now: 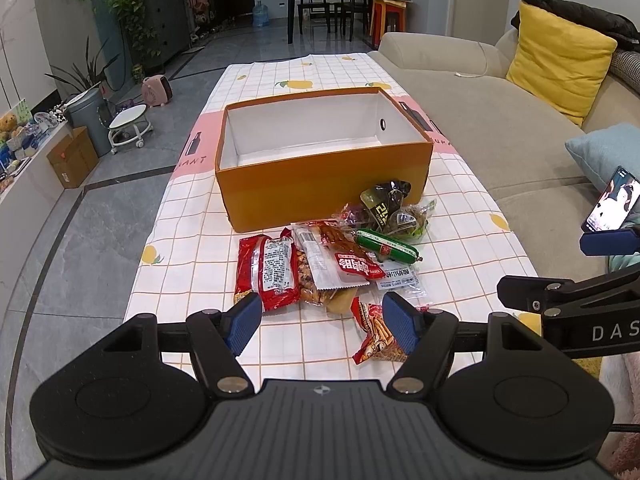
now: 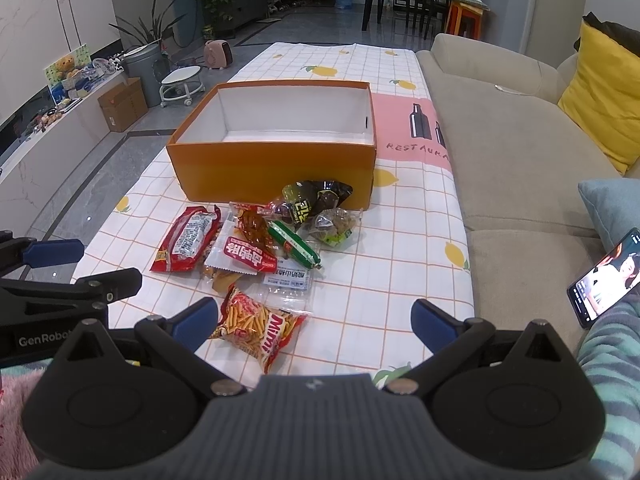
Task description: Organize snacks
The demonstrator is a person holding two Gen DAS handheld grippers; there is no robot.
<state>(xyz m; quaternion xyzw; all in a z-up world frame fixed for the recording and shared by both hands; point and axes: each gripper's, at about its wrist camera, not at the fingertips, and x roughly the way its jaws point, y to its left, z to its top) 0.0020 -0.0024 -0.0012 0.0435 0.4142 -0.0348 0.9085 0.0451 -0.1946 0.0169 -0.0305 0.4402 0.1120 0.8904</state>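
Snacks [image 1: 328,264] heaped mid-frame on your checked desk [image 1: 460,248], just below the empty orange box [image 1: 320,184], your left tongs [image 1: 322,326] wide at lower centre, your right tongs [image 2: 314,322] wide over the Mimi packet [image 2: 260,326], holding nothing

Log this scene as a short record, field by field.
surface: table with checked lemon cloth
container: orange box, open, nothing inside
snacks: pile in front of the box, none packed
nearest snack: Mimi stick bag
green item: sausage in the pile
left gripper: open, holds nothing
right gripper: open, holds nothing
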